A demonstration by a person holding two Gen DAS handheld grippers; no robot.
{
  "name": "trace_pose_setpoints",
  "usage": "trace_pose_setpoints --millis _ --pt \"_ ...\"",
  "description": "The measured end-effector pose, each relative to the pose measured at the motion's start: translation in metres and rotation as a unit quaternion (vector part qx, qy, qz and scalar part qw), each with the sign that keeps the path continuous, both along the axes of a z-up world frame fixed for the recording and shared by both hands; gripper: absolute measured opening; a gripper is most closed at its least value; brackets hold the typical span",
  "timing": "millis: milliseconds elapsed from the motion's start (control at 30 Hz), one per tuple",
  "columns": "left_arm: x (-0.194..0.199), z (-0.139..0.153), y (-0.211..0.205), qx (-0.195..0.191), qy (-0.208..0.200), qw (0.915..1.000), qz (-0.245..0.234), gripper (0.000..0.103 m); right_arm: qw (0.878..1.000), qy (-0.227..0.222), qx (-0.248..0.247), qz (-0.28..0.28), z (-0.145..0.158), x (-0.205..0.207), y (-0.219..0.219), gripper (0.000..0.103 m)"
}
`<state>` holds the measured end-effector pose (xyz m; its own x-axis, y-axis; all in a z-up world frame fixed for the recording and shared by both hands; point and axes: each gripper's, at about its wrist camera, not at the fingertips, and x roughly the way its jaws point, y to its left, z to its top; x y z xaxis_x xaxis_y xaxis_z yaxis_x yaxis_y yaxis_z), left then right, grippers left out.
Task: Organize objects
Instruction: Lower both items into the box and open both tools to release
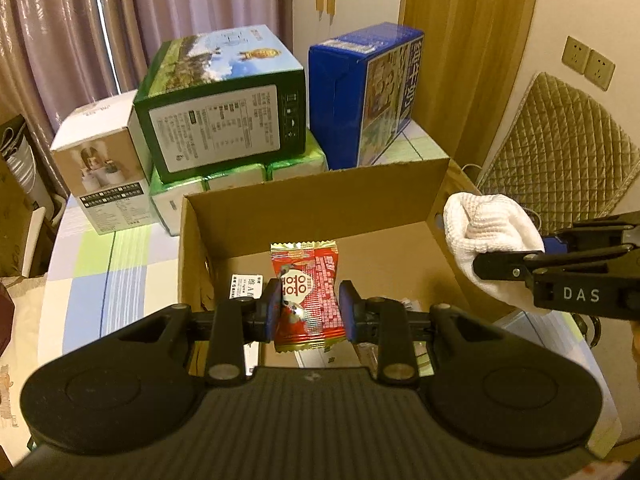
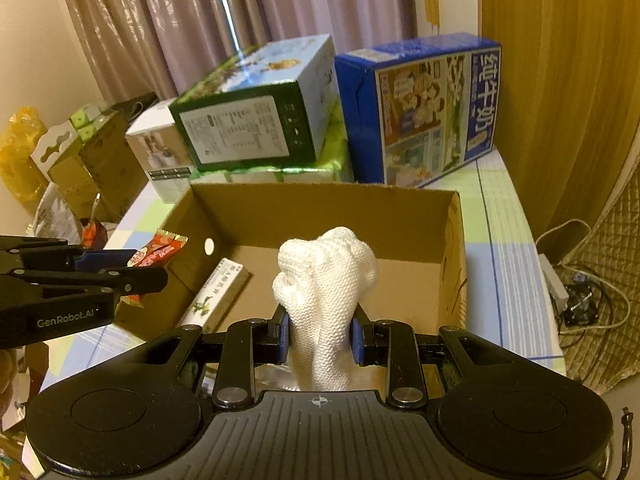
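An open cardboard box (image 1: pixel 320 196) (image 2: pixel 320 208) stands on the checked table. My left gripper (image 1: pixel 308 310) is shut on a red snack packet (image 1: pixel 310 292), held over the box's near edge. In the right wrist view that left gripper (image 2: pixel 132 268) shows at the left with the red packet (image 2: pixel 160 250) in it. My right gripper (image 2: pixel 320 338) is shut on a bunched white knitted cloth (image 2: pixel 328 276) above the box. From the left wrist, the right gripper (image 1: pixel 496 266) and the white cloth (image 1: pixel 488 232) show beside the box's right wall. A small white carton (image 2: pixel 218 292) lies inside the box.
Behind the box stand a green carton (image 1: pixel 224 108) on green-wrapped tissue packs (image 1: pixel 248 172), a blue milk carton (image 1: pixel 364 92) and a white appliance box (image 1: pixel 102 160). Curtains hang behind. More cardboard boxes (image 2: pixel 92 160) sit at the left, cables (image 2: pixel 580 296) on the floor at the right.
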<state>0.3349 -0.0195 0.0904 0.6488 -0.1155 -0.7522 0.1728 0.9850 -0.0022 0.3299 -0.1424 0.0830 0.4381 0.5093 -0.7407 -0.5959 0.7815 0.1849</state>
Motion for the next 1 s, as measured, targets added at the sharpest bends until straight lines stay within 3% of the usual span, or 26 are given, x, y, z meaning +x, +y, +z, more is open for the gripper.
trace_pose_setpoints --millis 500,567,600,1000 --pt "0.039 -0.030 -0.007 0.009 0.010 0.9999 -0.005 0.026 1.000 0.012 -0.002 -0.019 -0.020 0.031 -0.001 0.026" --pt "0.044 -0.034 -0.009 0.012 0.004 0.9999 -0.004 0.031 1.000 0.015 -0.002 -0.021 -0.023 0.034 -0.002 0.026" --pt "0.047 -0.035 -0.010 0.012 0.004 0.9999 -0.002 0.041 1.000 0.017 -0.002 -0.023 -0.024 0.034 -0.003 0.026" --pt "0.039 -0.035 0.003 0.009 -0.005 0.9999 0.012 0.046 1.000 0.020 0.009 -0.018 -0.030 0.032 -0.001 0.027"
